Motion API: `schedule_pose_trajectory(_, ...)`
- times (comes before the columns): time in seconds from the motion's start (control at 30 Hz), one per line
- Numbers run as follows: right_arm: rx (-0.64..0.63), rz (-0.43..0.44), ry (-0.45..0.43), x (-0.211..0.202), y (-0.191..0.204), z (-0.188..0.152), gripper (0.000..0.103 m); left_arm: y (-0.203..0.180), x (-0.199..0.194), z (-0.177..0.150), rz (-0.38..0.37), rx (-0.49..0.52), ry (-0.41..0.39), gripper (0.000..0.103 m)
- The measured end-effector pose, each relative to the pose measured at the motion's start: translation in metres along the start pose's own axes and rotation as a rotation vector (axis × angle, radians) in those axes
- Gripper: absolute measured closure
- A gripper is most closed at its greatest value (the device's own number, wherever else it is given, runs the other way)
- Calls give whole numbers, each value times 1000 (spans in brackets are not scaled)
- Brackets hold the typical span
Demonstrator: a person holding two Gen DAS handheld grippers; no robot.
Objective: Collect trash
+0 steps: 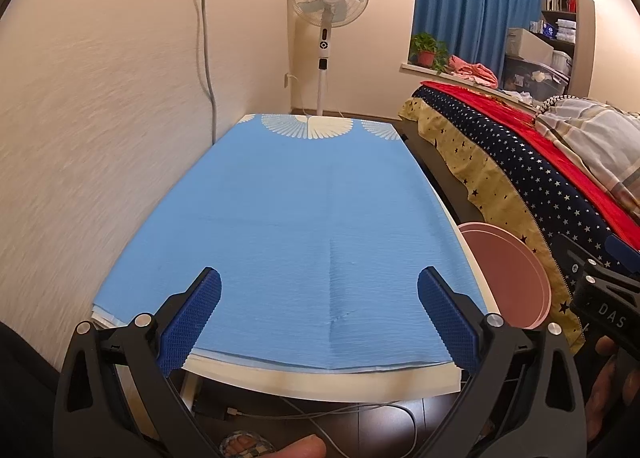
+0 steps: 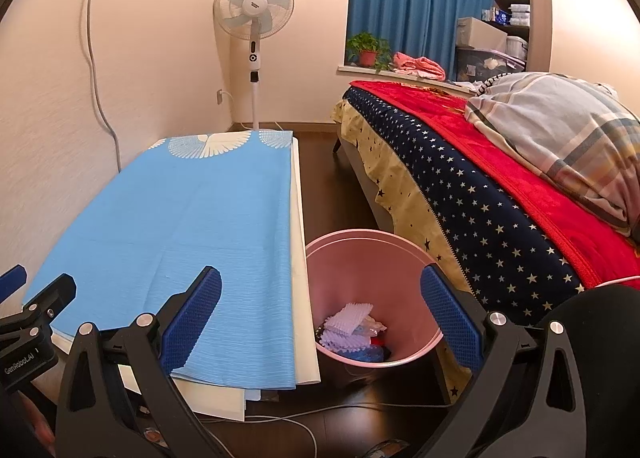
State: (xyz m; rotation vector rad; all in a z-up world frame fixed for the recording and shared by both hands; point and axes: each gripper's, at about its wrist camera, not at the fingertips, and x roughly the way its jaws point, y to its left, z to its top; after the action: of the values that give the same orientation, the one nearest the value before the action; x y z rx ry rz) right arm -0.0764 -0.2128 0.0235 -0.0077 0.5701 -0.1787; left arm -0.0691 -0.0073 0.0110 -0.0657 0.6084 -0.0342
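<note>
A pink bin (image 2: 360, 254) stands on the floor between the table and the bed; its rim also shows in the left wrist view (image 1: 508, 274). Crumpled white, blue and red trash (image 2: 354, 328) lies at its bottom. My right gripper (image 2: 320, 310) is open and empty, held above the bin and the table's right edge. My left gripper (image 1: 320, 310) is open and empty, over the near end of the table with its blue cloth (image 1: 288, 226). The cloth (image 2: 172, 226) carries no trash that I can see.
A bed (image 2: 500, 178) with a red and starred cover runs along the right. A standing fan (image 2: 254, 38) is at the far wall. Cables (image 2: 304, 414) lie on the dark floor under the table's near edge. A wall runs along the left.
</note>
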Motion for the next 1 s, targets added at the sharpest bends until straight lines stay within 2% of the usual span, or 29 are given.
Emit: schedule_pose_trajectory(1.0,-3,0,-1,1,0,0,5,1,0,-1,-1,-9,6,8)
